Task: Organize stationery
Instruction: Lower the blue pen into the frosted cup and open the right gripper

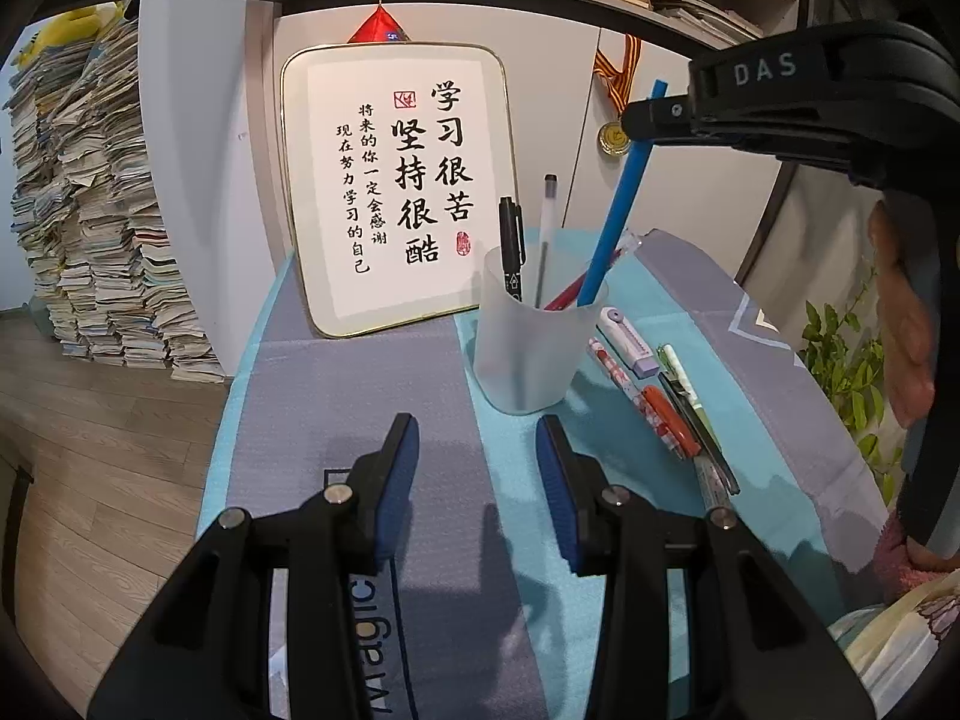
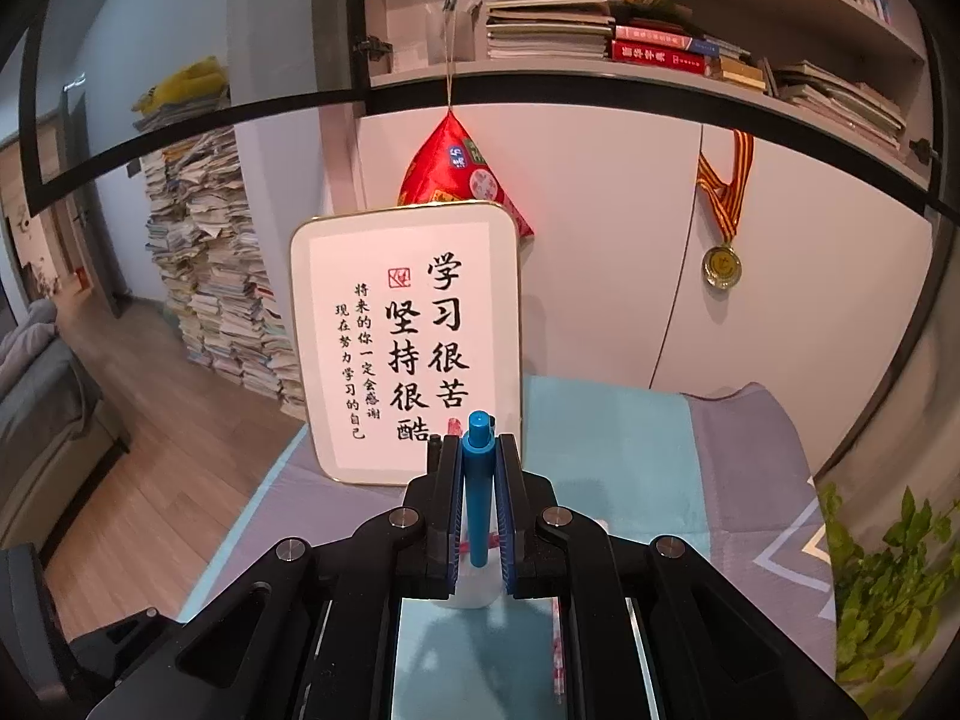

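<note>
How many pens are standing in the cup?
4: a black marker, a clear pen, a red pen and the blue pen the right gripper holds. More may hide inside the cup.

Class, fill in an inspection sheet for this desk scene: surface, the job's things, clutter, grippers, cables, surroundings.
Surface: blue and grey mat covers the top.
Job's things: frosted pen cup stands upright and holds a black marker, a clear pen and a red pen. The blue pen has its lower end in the cup. Loose pens and a purple-and-white piece lie right of the cup.
Clutter: framed calligraphy board leans behind the cup.
Grippers: left gripper open, holding nothing; right gripper shut on the blue pen.
Cables: nothing seen.
Surroundings: paper stacks, bookshelf, medal, plant.
</note>
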`<state>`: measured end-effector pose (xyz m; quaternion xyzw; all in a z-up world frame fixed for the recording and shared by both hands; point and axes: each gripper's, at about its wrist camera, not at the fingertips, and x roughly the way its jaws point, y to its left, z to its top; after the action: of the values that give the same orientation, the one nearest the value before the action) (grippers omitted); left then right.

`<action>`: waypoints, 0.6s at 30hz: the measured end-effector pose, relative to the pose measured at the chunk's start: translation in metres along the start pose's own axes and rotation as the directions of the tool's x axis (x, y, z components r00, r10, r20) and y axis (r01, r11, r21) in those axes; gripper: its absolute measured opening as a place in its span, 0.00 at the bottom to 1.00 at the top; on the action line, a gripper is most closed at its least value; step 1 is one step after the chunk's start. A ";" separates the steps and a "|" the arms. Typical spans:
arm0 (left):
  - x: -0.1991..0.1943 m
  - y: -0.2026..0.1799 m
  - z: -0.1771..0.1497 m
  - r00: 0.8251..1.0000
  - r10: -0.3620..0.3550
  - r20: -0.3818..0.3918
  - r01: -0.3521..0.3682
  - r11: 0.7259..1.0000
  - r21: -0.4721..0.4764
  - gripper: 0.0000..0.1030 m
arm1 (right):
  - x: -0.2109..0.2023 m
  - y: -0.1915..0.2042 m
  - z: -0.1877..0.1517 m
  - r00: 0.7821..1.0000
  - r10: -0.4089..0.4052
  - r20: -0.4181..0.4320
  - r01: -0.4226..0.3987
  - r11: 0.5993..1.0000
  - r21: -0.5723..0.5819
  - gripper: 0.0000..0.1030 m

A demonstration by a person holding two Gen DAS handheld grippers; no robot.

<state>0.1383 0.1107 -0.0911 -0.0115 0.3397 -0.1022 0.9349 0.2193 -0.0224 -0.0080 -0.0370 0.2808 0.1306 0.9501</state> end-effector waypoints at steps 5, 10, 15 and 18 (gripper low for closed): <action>0.002 0.002 0.000 1.000 0.002 -0.006 -0.002 1.000 -0.008 0.38 | 0.004 -0.002 -0.002 1.000 0.011 -0.006 -0.011 1.000 0.013 0.10; 0.004 0.003 0.000 1.000 -0.003 -0.005 0.003 1.000 -0.018 0.37 | -0.003 -0.005 0.006 0.997 0.037 0.062 -0.040 0.998 0.041 0.10; 0.006 0.004 0.000 1.000 -0.003 -0.006 0.003 1.000 -0.017 0.37 | 0.009 -0.009 0.011 0.999 -0.006 0.053 0.004 0.999 0.043 0.10; 0.008 0.004 0.001 1.000 -0.003 -0.011 0.003 1.000 -0.018 0.37 | 0.023 -0.011 0.007 1.000 0.002 0.012 -0.003 0.999 0.046 0.10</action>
<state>0.1458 0.1132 -0.0963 -0.0197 0.3459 -0.1006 0.9327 0.2448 -0.0266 -0.0148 -0.0142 0.2779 0.1257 0.9523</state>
